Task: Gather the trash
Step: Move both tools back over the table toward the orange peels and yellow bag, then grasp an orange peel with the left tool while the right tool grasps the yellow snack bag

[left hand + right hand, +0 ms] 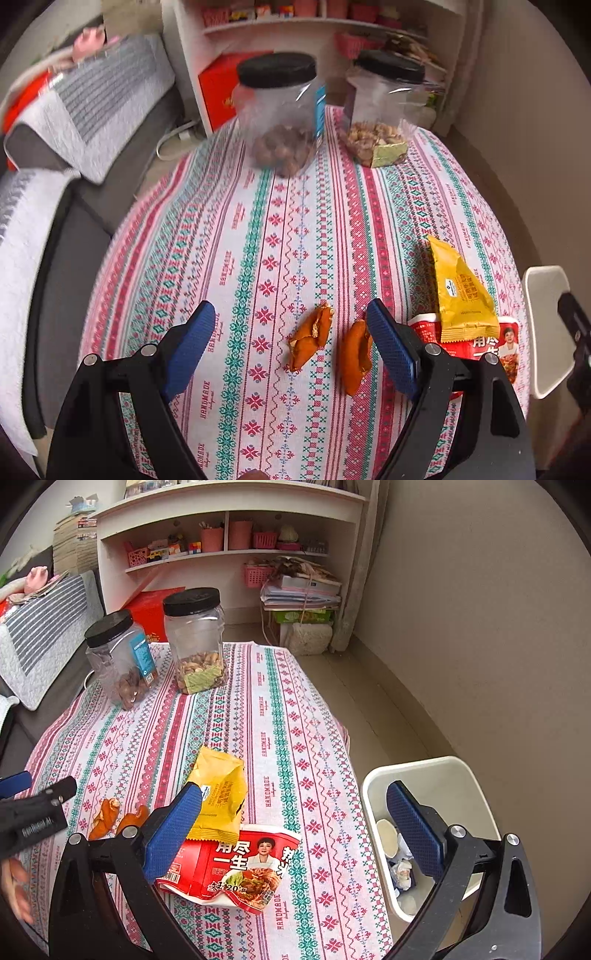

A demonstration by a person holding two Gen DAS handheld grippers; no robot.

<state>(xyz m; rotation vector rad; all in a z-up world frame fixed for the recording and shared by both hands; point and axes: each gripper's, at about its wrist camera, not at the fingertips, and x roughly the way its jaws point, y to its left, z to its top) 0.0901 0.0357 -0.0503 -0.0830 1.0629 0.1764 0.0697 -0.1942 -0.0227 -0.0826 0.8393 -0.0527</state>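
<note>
Two pieces of orange peel (311,338) (355,356) lie on the patterned tablecloth (258,229). My left gripper (291,315) hangs open above them, with both pieces between its blue fingers (192,343). A yellow snack wrapper (461,295) rests partly on a red noodle packet (491,343) to the right. In the right wrist view my right gripper (295,801) stands open over the red noodle packet (240,867) and yellow snack wrapper (221,794), holding nothing. A white trash bin (428,771) with crumpled paper inside stands beside the table at the right. The orange peel (107,814) shows at the left.
Two clear jars with black lids (280,110) (380,107) stand at the table's far end. A grey sofa with striped cushions (92,103) runs along the left. A white shelf unit (229,535) stands behind. A person's hand (14,890) shows at the left edge.
</note>
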